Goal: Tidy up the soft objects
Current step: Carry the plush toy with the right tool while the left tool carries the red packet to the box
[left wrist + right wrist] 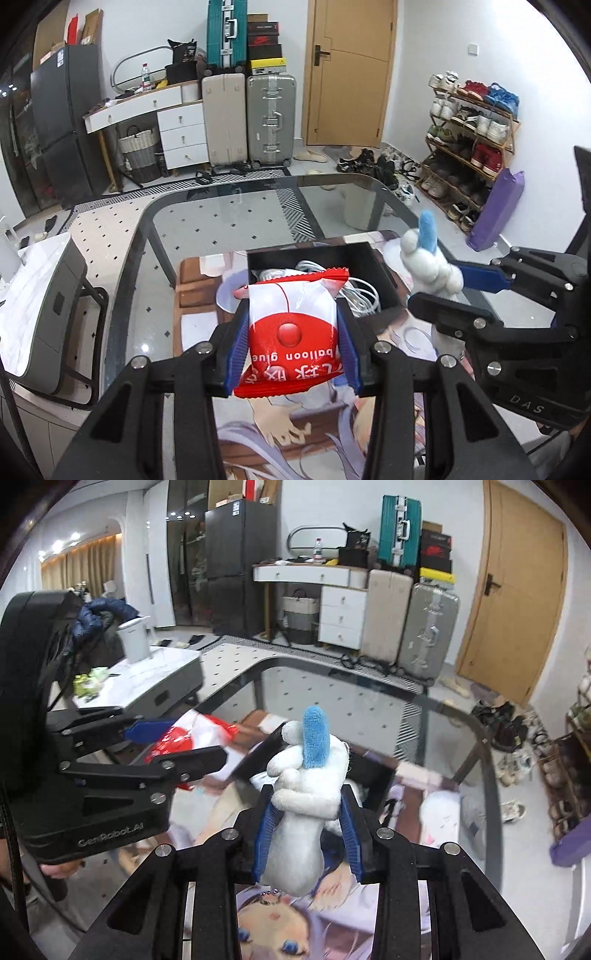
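My left gripper (pixel 293 334) is shut on a red and white "balloon glue" packet (pixel 291 328) and holds it just in front of a black open box (pixel 376 269) with white cables inside. My right gripper (pixel 308 827) is shut on a white plush toy (pixel 306 805) with a blue tuft, held above the box's near right side. The plush also shows in the left wrist view (pixel 428 262), and the packet in the right wrist view (pixel 184 740). The box stands on an anime-print mat (pixel 295 432) on the glass table (pixel 221 206).
A low grey-and-white side table (pixel 162 668) with a white container stands left of the glass table. Suitcases (pixel 251 118), a white drawer desk, a wooden door and a shoe rack (pixel 469 147) line the far walls.
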Available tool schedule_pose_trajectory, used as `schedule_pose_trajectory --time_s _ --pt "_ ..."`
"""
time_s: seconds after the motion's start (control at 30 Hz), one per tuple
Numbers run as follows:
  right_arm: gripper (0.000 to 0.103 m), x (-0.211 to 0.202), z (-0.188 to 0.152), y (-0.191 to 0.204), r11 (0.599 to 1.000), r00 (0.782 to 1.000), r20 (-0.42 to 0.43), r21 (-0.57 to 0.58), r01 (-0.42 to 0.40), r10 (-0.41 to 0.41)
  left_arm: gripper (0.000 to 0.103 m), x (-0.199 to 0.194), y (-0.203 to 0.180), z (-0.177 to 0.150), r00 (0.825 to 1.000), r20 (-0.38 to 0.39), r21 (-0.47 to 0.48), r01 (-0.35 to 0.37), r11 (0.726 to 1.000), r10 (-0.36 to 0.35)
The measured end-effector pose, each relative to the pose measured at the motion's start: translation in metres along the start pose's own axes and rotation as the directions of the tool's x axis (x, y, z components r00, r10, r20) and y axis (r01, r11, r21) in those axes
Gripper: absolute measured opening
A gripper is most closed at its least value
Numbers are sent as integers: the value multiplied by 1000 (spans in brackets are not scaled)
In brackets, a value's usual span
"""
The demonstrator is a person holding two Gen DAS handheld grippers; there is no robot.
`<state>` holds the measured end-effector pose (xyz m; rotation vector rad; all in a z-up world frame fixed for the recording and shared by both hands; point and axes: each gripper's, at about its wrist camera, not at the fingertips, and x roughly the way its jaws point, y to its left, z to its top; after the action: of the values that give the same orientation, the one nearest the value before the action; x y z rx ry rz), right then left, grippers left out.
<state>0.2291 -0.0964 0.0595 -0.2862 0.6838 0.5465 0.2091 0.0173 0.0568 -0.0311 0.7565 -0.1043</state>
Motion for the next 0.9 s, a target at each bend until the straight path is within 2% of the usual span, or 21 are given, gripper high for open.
schedule_pose_trajectory --time_s 0.13,0.33,0.7,0.83,0.9 --pt "34 17 11 -9 999 1000 12 32 11 -11 42 14 7 6 1000 10 -26 0 1000 0" --pt "34 45 21 -18 998 999 19 59 35 -36 42 42 6 9 999 12 -8 -41 999 41" --pt "34 90 12 -28 994 999 -7 104 35 -34 42 85 10 3 1000 -23 -55 -21 998 20" --pt "34 105 6 -35 994 999 -2 109 32 -32 42 95 8 2 999 -39 -34 -22 999 21" --pt "34 114 0 -37 993 999 -27 119 21 -18 42 101 7 0 998 -56 -22 -23 1000 21"
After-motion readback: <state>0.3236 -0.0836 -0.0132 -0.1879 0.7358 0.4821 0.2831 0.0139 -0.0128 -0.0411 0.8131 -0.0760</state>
